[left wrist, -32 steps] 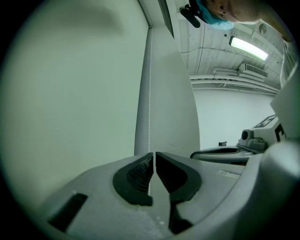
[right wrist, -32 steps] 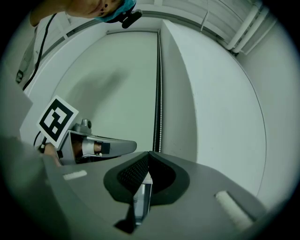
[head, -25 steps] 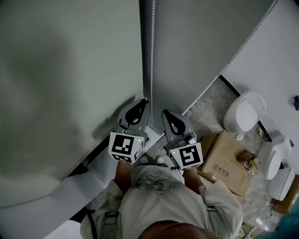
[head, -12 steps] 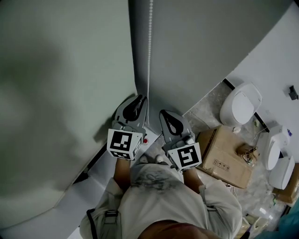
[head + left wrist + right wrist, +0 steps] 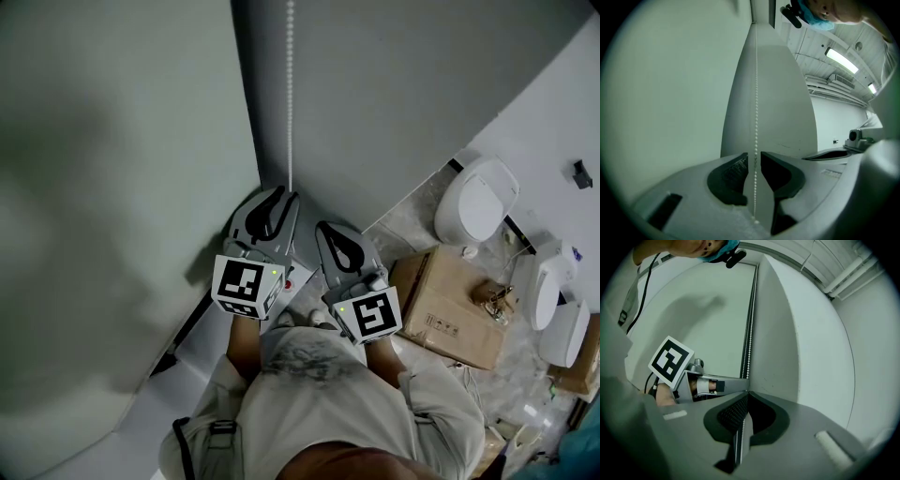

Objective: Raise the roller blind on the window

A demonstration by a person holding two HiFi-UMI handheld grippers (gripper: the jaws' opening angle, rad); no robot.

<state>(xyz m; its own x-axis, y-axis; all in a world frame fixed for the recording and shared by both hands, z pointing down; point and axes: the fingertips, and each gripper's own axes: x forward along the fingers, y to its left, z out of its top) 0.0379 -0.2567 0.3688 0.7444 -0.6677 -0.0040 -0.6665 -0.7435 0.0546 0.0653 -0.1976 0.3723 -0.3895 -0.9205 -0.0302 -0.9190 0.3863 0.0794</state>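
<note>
Wall (image 5: 422,84), one chain (image 5: 289,94), two grippers (image 5: 279,199) (image 5: 328,231)

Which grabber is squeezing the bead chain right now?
The right gripper: its fingers are pinched shut on the bead chain. The left gripper has just been opening its fingers, so the chain hangs loose between them.
</note>
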